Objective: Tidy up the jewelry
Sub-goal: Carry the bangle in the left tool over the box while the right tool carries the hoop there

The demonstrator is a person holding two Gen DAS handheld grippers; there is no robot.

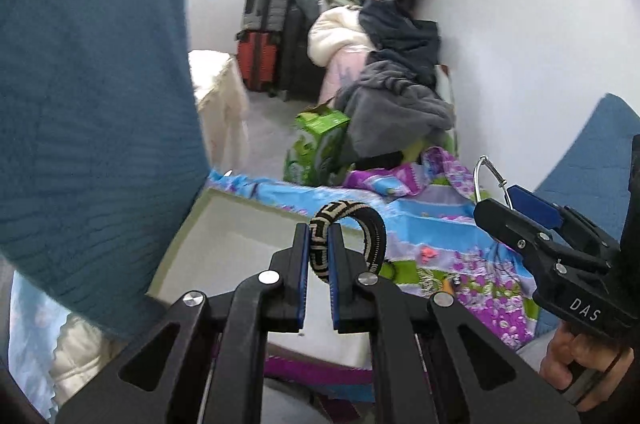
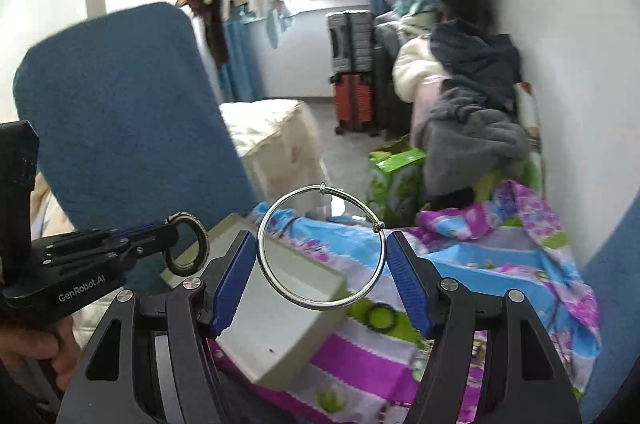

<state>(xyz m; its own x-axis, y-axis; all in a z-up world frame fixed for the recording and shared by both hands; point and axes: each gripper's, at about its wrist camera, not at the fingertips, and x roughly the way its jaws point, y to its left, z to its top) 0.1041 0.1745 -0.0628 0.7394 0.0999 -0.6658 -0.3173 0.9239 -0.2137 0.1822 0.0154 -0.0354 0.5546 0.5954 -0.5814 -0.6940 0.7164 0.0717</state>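
A: Two bangles were off the bed, one in each pair of tongs. On the left, a blue sleeve (image 1: 92,104) filled that side of the view, and the left tongs (image 1: 319,248) were pressed nearly together, pinching a woven black-and-cream bangle (image 1: 344,236) by its band.

B: Where did the bangle sit against the pale tray (image 1: 240,244)?

A: Above it, held clear of it. The tray lay on the flowered bedsheet (image 1: 432,224), near the bed's left edge, and it looked bare apart from a dark speck.

B: And further right?

A: The right tongs (image 2: 321,270) stood spread, with a thin silver bangle (image 2: 320,248) across the gap. Its right side touched the right blue pad (image 2: 408,288); whether its left side met the other pad, I could not tell. It hung over the tray's far right corner.

B: Anything left lying on the sheet?

A: One dark ring (image 2: 380,318), just right of the tray, below the silver bangle. Farther off stood a green box (image 2: 396,176) on the floor, stacked suitcases (image 2: 352,72) beyond it, and a heap of clothes (image 2: 472,96) along the white wall at the right.
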